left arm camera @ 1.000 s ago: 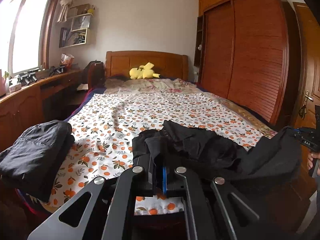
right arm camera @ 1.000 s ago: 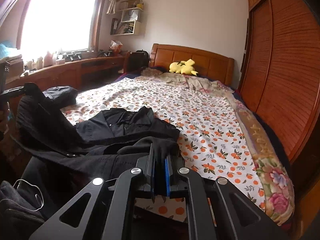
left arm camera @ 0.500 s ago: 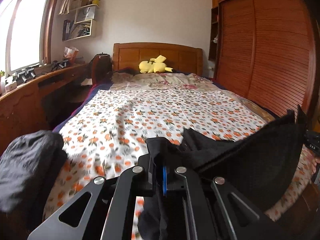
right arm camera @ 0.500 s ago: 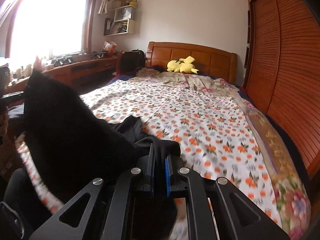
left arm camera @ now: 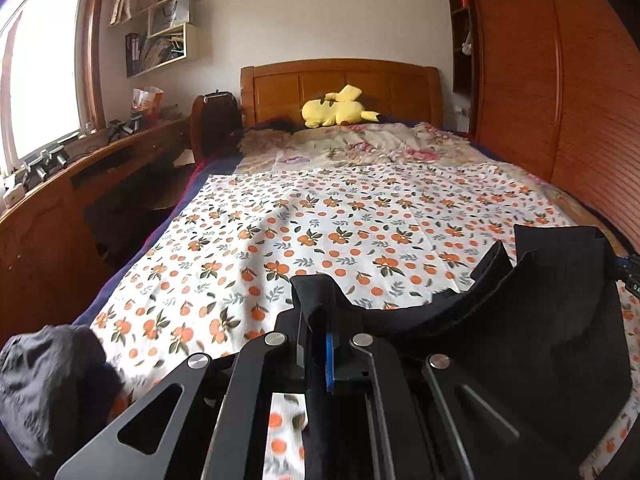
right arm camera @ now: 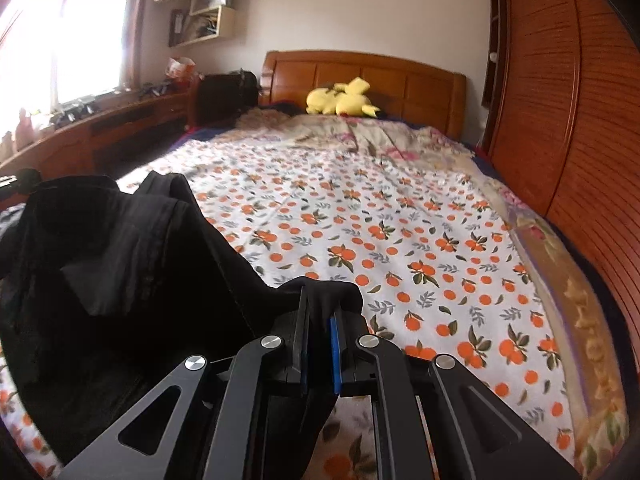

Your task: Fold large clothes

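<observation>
Black garment (left arm camera: pixel 532 312) soft, limp, light; spans low over foot of bed (left arm camera: pixel 360 216), sagging between grippers. Left gripper (left arm camera: pixel 318 320), right gripper (right arm camera: pixel 320 312) both clamped on bunched edge folds; judged best held at corners

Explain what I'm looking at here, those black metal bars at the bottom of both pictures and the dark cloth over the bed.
Each picture comes from a camera mounted on a hand-held two-finger tool; the bars are its frame. One view looks along the left tool, the other along the right tool. Both are shut on edges of one black garment, stretched between them above a bed with an orange-print sheet. A yellow plush toy lies by the headboard, and another dark bundle of clothing sits at the bed's near left corner.
</observation>
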A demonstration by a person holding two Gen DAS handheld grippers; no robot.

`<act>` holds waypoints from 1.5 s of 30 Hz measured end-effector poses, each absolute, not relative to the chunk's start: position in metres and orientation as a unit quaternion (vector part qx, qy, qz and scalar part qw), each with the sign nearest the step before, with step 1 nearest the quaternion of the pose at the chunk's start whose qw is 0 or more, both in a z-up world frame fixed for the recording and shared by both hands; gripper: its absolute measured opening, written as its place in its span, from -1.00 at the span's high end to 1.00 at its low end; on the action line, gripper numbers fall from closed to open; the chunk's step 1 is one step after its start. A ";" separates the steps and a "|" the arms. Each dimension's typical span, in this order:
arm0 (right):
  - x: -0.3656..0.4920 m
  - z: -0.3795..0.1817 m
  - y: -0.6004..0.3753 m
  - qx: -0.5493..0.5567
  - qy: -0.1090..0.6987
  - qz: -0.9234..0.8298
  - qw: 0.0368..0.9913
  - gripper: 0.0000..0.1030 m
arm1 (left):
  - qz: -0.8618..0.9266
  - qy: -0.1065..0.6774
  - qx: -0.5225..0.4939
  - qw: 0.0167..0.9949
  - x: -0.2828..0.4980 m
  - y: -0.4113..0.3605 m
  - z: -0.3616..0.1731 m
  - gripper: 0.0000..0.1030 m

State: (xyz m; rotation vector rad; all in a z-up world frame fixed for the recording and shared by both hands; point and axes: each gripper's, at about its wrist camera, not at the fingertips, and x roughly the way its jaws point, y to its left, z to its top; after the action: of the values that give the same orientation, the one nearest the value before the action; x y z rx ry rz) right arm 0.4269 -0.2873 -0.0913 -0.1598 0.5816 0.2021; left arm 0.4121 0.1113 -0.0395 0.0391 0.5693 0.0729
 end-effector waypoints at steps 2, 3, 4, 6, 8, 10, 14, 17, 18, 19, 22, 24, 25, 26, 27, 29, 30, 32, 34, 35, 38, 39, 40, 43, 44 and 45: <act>0.441 -0.098 -0.286 -0.078 0.292 0.095 0.948 0.87 | 0.037 0.283 0.018 0.958 0.433 0.112 -0.045 0.90; 0.449 -0.101 -0.287 -0.078 0.294 0.092 0.948 0.87 | 0.037 0.284 0.017 0.958 0.441 0.113 -0.047 0.90; 0.459 -0.104 -0.288 -0.076 0.297 0.088 0.948 0.87 | 0.037 0.286 0.016 0.957 0.452 0.113 -0.050 0.90; 0.473 -0.110 -0.289 -0.069 0.308 0.084 0.945 0.86 | 0.039 0.291 0.015 0.956 0.471 0.114 -0.056 0.90; 0.484 -0.116 -0.289 -0.067 0.317 0.081 0.943 0.85 | 0.038 0.297 0.017 0.954 0.482 0.113 -0.061 0.90; 0.494 -0.123 -0.287 -0.068 0.325 0.076 0.940 0.85 | 0.039 0.303 0.023 0.952 0.490 0.112 -0.068 0.90; 0.504 -0.134 -0.283 -0.064 0.338 0.071 0.936 0.84 | 0.039 0.315 0.026 0.948 0.502 0.112 -0.079 0.89; 0.506 -0.138 -0.282 -0.055 0.346 0.072 0.934 0.72 | 0.031 0.326 0.028 0.944 0.500 0.111 -0.087 0.69; 0.505 -0.139 -0.282 -0.052 0.347 0.073 0.934 0.59 | 0.028 0.334 0.031 0.941 0.500 0.110 -0.091 0.33; 0.504 -0.138 -0.282 -0.051 0.347 0.072 0.934 0.50 | 0.035 0.333 0.038 0.941 0.497 0.109 -0.094 -0.30; 0.495 -0.131 -0.280 -0.058 0.332 0.044 0.940 -0.74 | 0.038 0.305 0.041 0.951 0.479 0.109 -0.094 -0.97; 0.484 -0.121 -0.281 -0.057 0.314 0.048 0.947 -0.85 | 0.031 0.315 0.040 0.948 0.470 0.106 -0.096 -0.97; 0.480 -0.118 -0.281 -0.056 0.315 0.052 0.946 -0.85 | 0.028 0.315 0.040 0.948 0.463 0.105 -0.096 -0.97; 0.472 -0.115 -0.279 -0.057 0.313 0.056 0.946 -0.85 | 0.024 0.313 0.039 0.949 0.455 0.103 -0.096 -0.97; 0.464 -0.112 -0.277 -0.058 0.310 0.062 0.947 -0.85 | 0.016 0.310 0.035 0.950 0.445 0.102 -0.097 -0.97; 0.447 -0.108 -0.272 -0.062 0.307 0.076 0.947 -0.85 | 0.004 0.311 0.028 0.950 0.427 0.098 -0.099 -0.97; 0.441 -0.108 -0.270 -0.064 0.307 0.082 0.946 -0.85 | 0.001 0.312 0.026 0.950 0.419 0.097 -0.101 -0.97; 0.419 -0.106 -0.261 -0.068 0.307 0.099 0.944 -0.84 | -0.013 0.315 0.018 0.949 0.397 0.092 -0.106 -0.97; 0.398 -0.107 -0.249 -0.071 0.308 0.122 0.941 -0.60 | -0.022 0.319 0.014 0.947 0.379 0.087 -0.110 -0.97; 0.390 -0.108 -0.244 -0.072 0.311 0.131 0.938 -0.33 | -0.027 0.320 0.011 0.947 0.369 0.085 -0.113 -0.97; 0.361 -0.114 -0.222 -0.073 0.321 0.162 0.930 0.21 | -0.042 0.323 0.011 0.945 0.344 0.076 -0.119 -0.97; 0.356 -0.116 -0.216 -0.075 0.322 0.168 0.929 0.36 | -0.045 0.323 0.011 0.945 0.336 0.073 -0.121 -0.97; 0.347 -0.119 -0.206 -0.080 0.324 0.179 0.926 0.42 | -0.048 0.323 0.011 0.945 0.328 0.070 -0.122 -0.97; 0.326 -0.127 -0.183 -0.080 0.326 0.207 0.919 0.45 | -0.052 0.318 0.018 0.947 0.308 0.060 -0.124 -0.97; 0.321 -0.129 -0.176 -0.079 0.327 0.216 0.916 0.45 | -0.054 0.317 0.020 0.947 0.301 0.056 -0.124 -0.97; 0.317 -0.130 -0.173 -0.080 0.327 0.220 0.916 0.45 | -0.055 0.315 0.022 0.947 0.298 0.054 -0.123 -0.97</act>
State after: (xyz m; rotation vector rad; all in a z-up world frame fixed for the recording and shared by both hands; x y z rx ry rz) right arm 0.3171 -0.1728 -0.1305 -0.1648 0.6726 0.4527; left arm 0.2978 0.0541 -0.1229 0.0454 0.6419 -0.1122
